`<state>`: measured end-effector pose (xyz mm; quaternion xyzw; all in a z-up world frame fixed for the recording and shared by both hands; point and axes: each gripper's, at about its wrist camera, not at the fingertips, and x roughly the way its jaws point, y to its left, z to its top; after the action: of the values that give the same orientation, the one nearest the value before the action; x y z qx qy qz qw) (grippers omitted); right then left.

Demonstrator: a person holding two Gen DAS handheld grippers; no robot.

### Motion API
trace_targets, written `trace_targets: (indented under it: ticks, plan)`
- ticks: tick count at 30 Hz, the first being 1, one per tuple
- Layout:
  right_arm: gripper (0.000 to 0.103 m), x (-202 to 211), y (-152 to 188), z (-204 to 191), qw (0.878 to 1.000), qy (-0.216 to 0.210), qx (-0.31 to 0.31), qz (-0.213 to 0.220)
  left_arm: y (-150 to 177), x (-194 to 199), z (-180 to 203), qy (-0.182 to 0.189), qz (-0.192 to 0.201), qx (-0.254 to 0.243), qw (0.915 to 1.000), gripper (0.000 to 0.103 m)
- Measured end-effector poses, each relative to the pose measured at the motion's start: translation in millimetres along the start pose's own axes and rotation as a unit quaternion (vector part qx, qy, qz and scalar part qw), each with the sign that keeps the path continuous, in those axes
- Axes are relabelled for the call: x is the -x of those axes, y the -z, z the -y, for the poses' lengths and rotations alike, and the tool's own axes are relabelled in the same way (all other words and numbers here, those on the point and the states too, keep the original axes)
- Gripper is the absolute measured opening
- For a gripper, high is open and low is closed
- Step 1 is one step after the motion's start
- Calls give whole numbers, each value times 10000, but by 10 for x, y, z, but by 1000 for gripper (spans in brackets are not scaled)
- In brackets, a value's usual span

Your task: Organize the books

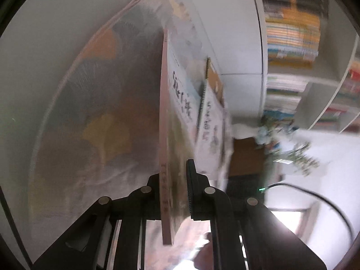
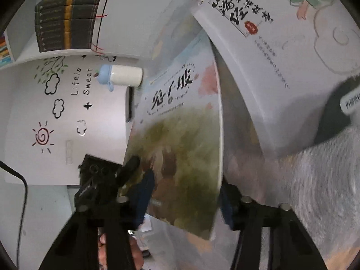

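Observation:
A thin book (image 1: 163, 112) with a pink spine stands edge-on between my left gripper's (image 1: 173, 171) jaws, which are shut on it. In the right wrist view the same book (image 2: 180, 123) shows its cover: a black brush title over a green meadow with brown rabbits. The left gripper's fingers (image 2: 128, 166) pinch its left edge there. My right gripper (image 2: 185, 189) straddles the book's lower corner with blue pads (image 2: 144, 191) apart, one on each side; no squeeze shows. A white illustrated book (image 2: 258, 56) leans behind at the right, also seen spiral-bound (image 1: 211, 121). A large blurred book (image 1: 90, 101) stands left.
Shelves (image 1: 292, 33) packed with books fill the back, including a row of dark spines (image 2: 63, 27). A white bottle with a blue lid (image 2: 123, 76) stands by a white panel with "Life is Sweet" decals (image 2: 56, 112). Grey ribbed cloth (image 2: 315, 180) lies at the right. A black cable (image 1: 326, 202) hangs nearby.

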<state>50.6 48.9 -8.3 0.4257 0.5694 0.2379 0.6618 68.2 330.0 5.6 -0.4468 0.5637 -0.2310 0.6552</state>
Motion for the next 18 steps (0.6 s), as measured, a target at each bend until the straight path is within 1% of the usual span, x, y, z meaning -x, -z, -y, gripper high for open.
trace_targets:
  ticks: [1, 2, 4, 5, 6, 7, 8, 10, 11, 12, 15, 16, 18]
  plan:
    - [31, 6, 17, -44, 9997, 194, 157, 4, 21, 23, 95, -410, 74, -347, 9985, 9]
    - [29, 13, 13, -76, 9991, 316, 289, 15, 32, 26, 181, -661, 150, -607, 9959, 9]
    - [27, 50, 32, -224, 9949, 658, 761, 87, 100, 39, 338, -974, 171, -1115, 9888, 9]
    - [27, 77, 51, -312, 9906, 846, 1071, 131, 111, 14, 424, -1095, 165, -1293, 9854, 9]
    - [27, 101, 67, -408, 9846, 1053, 1384, 188, 125, -2, 503, -1215, 169, -1480, 9813, 10]
    - [27, 110, 70, -489, 9791, 1206, 1621, 233, 155, -18, 601, -1372, 169, -1726, 9753, 10]
    - [27, 132, 95, -585, 9705, 1411, 1934, 300, 176, -16, 659, -1442, 184, -1865, 9716, 10]
    - [27, 164, 165, -790, 9506, 1771, 2508, 466, 224, 53, 785, -1408, 315, -2087, 9673, 12]
    - [27, 172, 202, -922, 9377, 1958, 2813, 566, 226, 118, 777, -1311, 368, -2082, 9686, 12]
    - [27, 175, 231, -1031, 9290, 2027, 3033, 615, 216, 187, 785, -1192, 425, -2054, 9705, 13]
    - [27, 255, 303, -1332, 9116, 2026, 3478, 841, 175, 390, 820, -951, 639, -2037, 9723, 15]
    - [27, 269, 326, -1443, 9041, 2032, 3642, 934, 153, 465, 840, -887, 707, -2033, 9725, 15]
    - [27, 249, 329, -1595, 8944, 2037, 3844, 1038, 106, 592, 928, -871, 854, -2142, 9691, 15]
